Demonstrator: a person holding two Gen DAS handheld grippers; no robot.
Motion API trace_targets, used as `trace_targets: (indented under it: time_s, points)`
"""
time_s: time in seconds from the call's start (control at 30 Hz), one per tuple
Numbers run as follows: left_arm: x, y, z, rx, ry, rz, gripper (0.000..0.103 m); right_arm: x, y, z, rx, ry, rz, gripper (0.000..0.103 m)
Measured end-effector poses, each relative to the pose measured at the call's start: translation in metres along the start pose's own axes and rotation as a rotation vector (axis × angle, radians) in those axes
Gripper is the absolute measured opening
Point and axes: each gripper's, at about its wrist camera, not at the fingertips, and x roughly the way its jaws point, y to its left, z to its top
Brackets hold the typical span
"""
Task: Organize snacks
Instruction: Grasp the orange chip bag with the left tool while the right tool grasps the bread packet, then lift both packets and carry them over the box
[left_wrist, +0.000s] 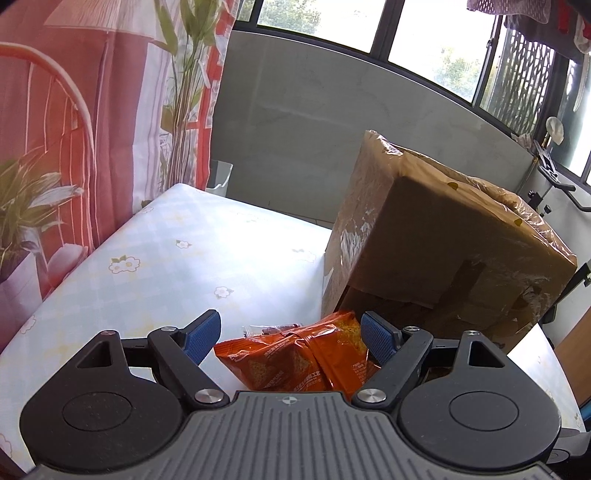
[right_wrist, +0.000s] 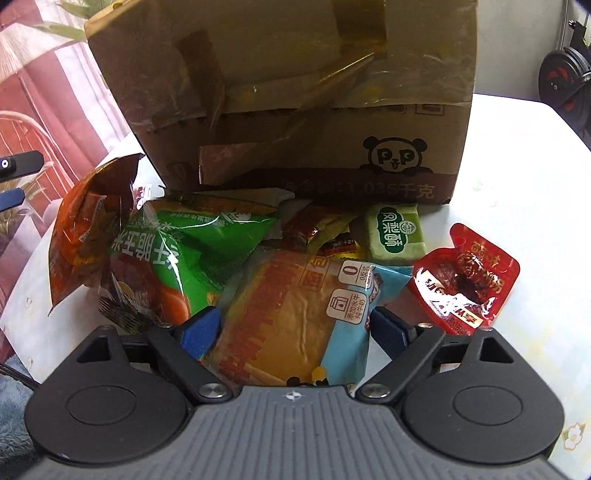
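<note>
A cardboard box (left_wrist: 436, 236) lies tipped on the table, and snacks spill from its mouth (right_wrist: 295, 110). My left gripper (left_wrist: 290, 334) is open around orange snack packets (left_wrist: 295, 354), its blue pads on either side. My right gripper (right_wrist: 295, 328) is open around a yellow and blue bread packet (right_wrist: 291, 325). Beside it lie a green packet (right_wrist: 192, 243), an orange bag (right_wrist: 81, 229), a small green pastry packet (right_wrist: 395, 232) and a red meat-snack pouch (right_wrist: 465, 280).
The table has a pale floral cloth (left_wrist: 166, 258). A red patterned curtain (left_wrist: 92, 110) hangs at the left and a grey wall with windows (left_wrist: 314, 110) stands behind. Exercise gear (right_wrist: 561, 85) stands at the far right.
</note>
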Motion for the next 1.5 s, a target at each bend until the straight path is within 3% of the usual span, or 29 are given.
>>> trace_targets:
  time_s: [0.13, 0.33, 0.7, 1.0, 1.13, 1.2, 1.5]
  points:
    - [0.003, 0.002, -0.004, -0.021, 0.025, -0.007, 0.084, 0.003, 0.0, -0.001, -0.018, -0.001, -0.001, 0.093]
    - [0.014, -0.003, -0.01, -0.036, 0.084, -0.039, 0.085, -0.005, 0.003, -0.002, -0.106, -0.034, 0.016, 0.082]
    - [0.041, 0.001, -0.012, -0.172, 0.154, -0.013, 0.088, -0.006, -0.002, -0.005, -0.089, -0.061, 0.043, 0.081]
    - [0.056, 0.0, -0.03, -0.169, 0.215, -0.031, 0.095, -0.007, -0.006, -0.007, -0.077, -0.077, 0.07, 0.081]
    - [0.051, 0.001, -0.029, -0.157, 0.191, -0.041, 0.082, -0.008, -0.007, -0.007, -0.069, -0.081, 0.08, 0.081]
    - [0.046, -0.003, -0.026, -0.12, 0.173, -0.057, 0.065, -0.008, -0.008, -0.007, -0.064, -0.082, 0.085, 0.081]
    - [0.003, -0.016, -0.014, -0.004, 0.057, -0.07, 0.062, -0.029, -0.014, -0.005, -0.043, -0.127, 0.083, 0.08]
